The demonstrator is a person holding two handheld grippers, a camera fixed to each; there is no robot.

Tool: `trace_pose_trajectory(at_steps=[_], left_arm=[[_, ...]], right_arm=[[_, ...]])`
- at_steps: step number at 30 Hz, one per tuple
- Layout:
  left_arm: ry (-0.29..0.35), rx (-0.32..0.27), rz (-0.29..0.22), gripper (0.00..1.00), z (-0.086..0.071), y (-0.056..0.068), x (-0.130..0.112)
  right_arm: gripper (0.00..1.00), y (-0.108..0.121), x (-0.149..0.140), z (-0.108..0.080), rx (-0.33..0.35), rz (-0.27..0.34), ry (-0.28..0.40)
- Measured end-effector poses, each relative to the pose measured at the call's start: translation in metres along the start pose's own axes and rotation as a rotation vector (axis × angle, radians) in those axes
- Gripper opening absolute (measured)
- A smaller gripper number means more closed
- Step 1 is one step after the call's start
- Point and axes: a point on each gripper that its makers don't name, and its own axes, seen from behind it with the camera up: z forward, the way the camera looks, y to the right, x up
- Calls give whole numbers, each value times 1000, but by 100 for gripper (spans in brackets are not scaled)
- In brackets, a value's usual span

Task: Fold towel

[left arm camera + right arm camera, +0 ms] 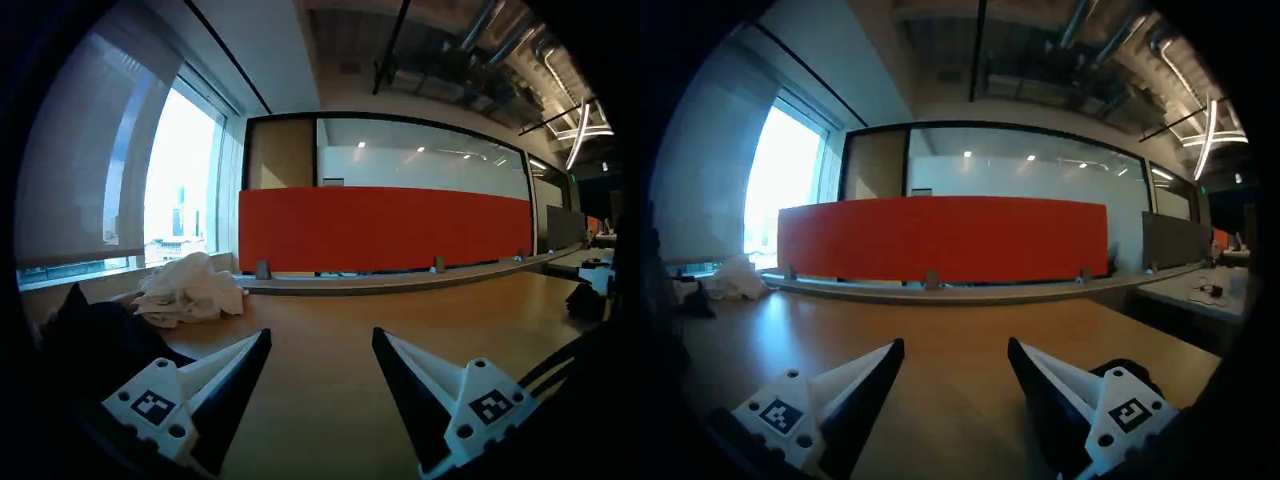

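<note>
A crumpled white towel [190,290] lies in a heap on the wooden table [336,352], ahead and to the left of my left gripper [322,336]. That gripper is open, low over the tabletop, with nothing between its fingers. In the right gripper view the same towel [738,279] is a small white heap far off to the left. My right gripper [954,346] is open too, hovering over bare wood [960,384].
A red divider panel [384,228] runs along the table's far edge, with a bright window [180,180] to the left. A dark object [96,344] sits near the towel at the left. Another dark item [586,302] rests at the table's right side.
</note>
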Motion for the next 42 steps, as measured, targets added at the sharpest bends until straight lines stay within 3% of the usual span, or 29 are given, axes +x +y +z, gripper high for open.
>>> trace_pose_trajectory(at_steps=[42], left_arm=[[-4, -1, -1, 94, -1, -4, 11]], right_arm=[[100, 0, 0, 0, 0, 0, 0]])
